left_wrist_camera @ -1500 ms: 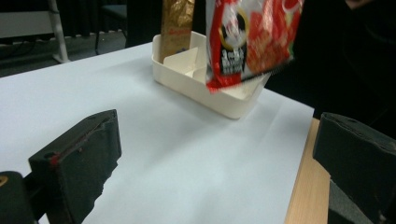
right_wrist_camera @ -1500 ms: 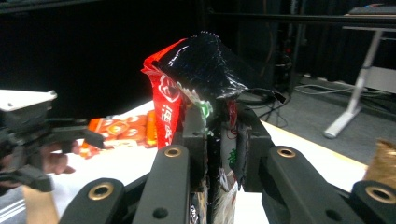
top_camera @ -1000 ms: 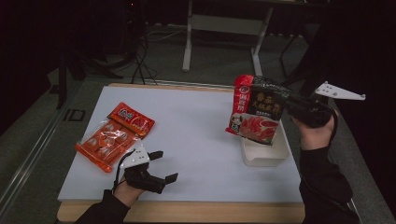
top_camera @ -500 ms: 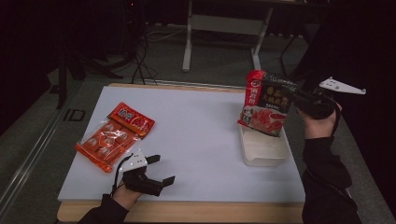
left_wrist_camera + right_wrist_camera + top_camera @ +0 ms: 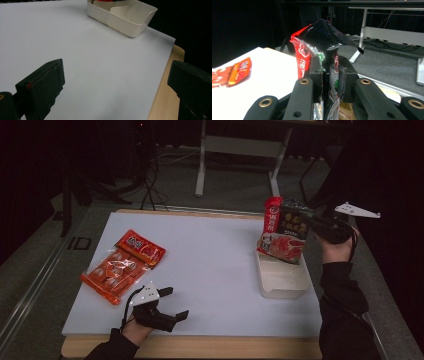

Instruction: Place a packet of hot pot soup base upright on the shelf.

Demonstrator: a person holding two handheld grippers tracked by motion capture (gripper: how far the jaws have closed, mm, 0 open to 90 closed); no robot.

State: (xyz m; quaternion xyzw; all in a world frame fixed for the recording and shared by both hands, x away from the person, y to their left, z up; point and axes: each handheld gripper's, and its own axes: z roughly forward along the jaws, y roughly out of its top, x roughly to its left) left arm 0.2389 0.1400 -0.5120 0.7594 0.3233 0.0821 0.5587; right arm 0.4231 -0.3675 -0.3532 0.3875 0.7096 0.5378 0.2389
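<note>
My right gripper is shut on a red and black food packet, held upright above the far end of a white rectangular bin at the table's right. In the right gripper view the jaws pinch the crumpled packet between them. My left gripper rests low near the table's front edge, open with nothing between its fingers. The bin lies ahead of it in the left gripper view. Two orange-red snack packets lie at the table's left, one overlapping the other.
A white sheet covers the wooden table, whose bare front edge shows below it. Behind the table stand a grey frame's legs and floor cables in a dark room.
The right gripper has carried the red and black packet to the right and turned it upright over the bin. The left gripper has stayed near the front edge.
</note>
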